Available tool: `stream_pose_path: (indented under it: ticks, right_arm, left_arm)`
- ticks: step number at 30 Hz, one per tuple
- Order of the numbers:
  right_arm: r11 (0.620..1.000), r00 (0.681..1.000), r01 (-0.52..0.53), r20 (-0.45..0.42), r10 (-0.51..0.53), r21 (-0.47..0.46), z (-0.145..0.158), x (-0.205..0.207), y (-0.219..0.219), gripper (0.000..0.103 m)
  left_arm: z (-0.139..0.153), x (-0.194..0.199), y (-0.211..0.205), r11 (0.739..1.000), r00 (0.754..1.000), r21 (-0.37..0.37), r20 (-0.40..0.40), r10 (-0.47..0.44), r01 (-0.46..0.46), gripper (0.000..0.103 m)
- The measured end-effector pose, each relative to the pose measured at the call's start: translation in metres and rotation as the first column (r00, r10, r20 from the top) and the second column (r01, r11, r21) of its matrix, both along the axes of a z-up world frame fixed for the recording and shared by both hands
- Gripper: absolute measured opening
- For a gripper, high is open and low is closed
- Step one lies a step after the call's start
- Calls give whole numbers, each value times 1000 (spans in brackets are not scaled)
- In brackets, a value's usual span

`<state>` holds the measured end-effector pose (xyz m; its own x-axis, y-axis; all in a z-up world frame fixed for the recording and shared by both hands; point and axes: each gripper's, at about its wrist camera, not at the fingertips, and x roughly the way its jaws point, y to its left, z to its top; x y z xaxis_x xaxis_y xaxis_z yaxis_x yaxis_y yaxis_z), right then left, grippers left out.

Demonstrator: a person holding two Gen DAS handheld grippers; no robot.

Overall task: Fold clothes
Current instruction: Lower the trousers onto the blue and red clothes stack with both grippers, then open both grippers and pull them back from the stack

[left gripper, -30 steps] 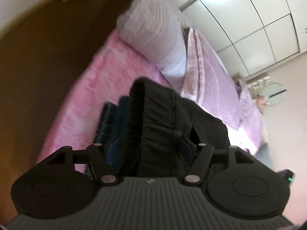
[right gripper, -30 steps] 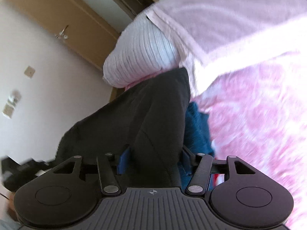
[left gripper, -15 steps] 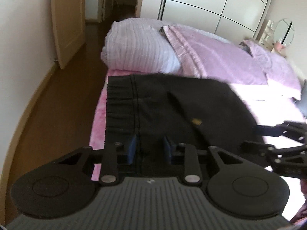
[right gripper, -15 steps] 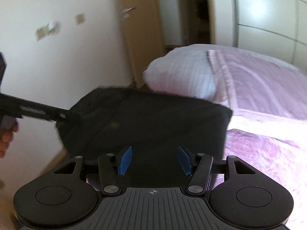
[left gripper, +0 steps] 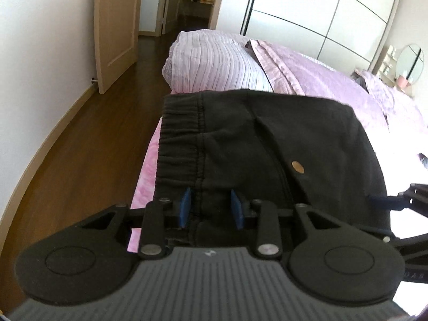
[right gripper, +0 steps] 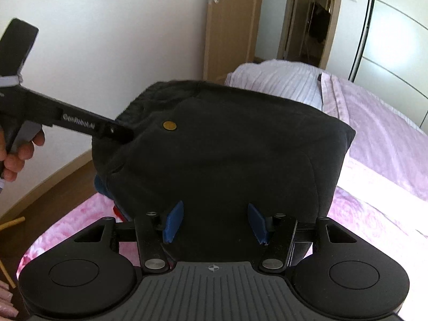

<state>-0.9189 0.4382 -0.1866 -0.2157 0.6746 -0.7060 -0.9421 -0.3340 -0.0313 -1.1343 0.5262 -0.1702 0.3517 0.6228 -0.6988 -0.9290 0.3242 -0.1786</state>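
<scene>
Black pants (left gripper: 267, 144) with an elastic waistband and a brass snap are held up flat above the pink bed (left gripper: 145, 171). My left gripper (left gripper: 211, 208) is shut on the waistband end near the seam. My right gripper (right gripper: 215, 222) grips the same pants (right gripper: 227, 155) at the near edge, with cloth filling the wide gap between its blue pads. In the right wrist view the left gripper (right gripper: 117, 133) reaches in from the left onto the waistband. A blue garment (right gripper: 101, 187) peeks out underneath.
A striped white pillow (left gripper: 214, 67) and a lilac quilt (left gripper: 334, 88) lie beyond the pants. A wooden floor (left gripper: 88, 139) and an open door (left gripper: 115, 29) are to the left. Wardrobe doors (left gripper: 321, 18) stand at the back.
Both grippers have swung the black pants up from a hanging bunch to a spread, level hold. The views have turned from the bed to the room.
</scene>
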Motion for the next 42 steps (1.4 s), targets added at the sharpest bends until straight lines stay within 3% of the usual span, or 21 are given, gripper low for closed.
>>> stream_pose_path:
  ticks: [3, 8, 12, 14, 19, 33, 42]
  right_arm:
    - [999, 999, 31, -36, -33, -43, 0, 4, 3, 57]
    - [998, 999, 48, -17, -49, -52, 5, 1, 13, 58]
    - [988, 990, 106, -85, -116, -115, 15, 6, 18, 58]
    - [982, 981, 128, -128, -146, -137, 19, 11, 16, 58]
    - [967, 953, 176, -214, -214, -186, 30, 22, 9, 59]
    - [916, 909, 331, -185, -374, -224, 71, 38, -28, 60]
    - [924, 918, 350, -137, -371, -157, 102, 43, -63, 60]
  left_arm:
    - [-4, 2, 2, 1000, 1000, 8, -15, 5, -4, 31]
    - [4, 9, 3, 999, 999, 3, -33, 40, -40, 30]
    - [18, 19, 3, 998, 995, -18, -81, 61, -63, 30]
    - [27, 25, 2, 996, 991, -33, -109, 77, -81, 35]
    - [51, 32, -12, 992, 989, -48, -105, 108, -114, 36]
    - [105, 49, -78, 991, 982, -4, -131, 133, -135, 43]
    - [132, 73, -124, 990, 977, 42, -162, 139, -134, 48]
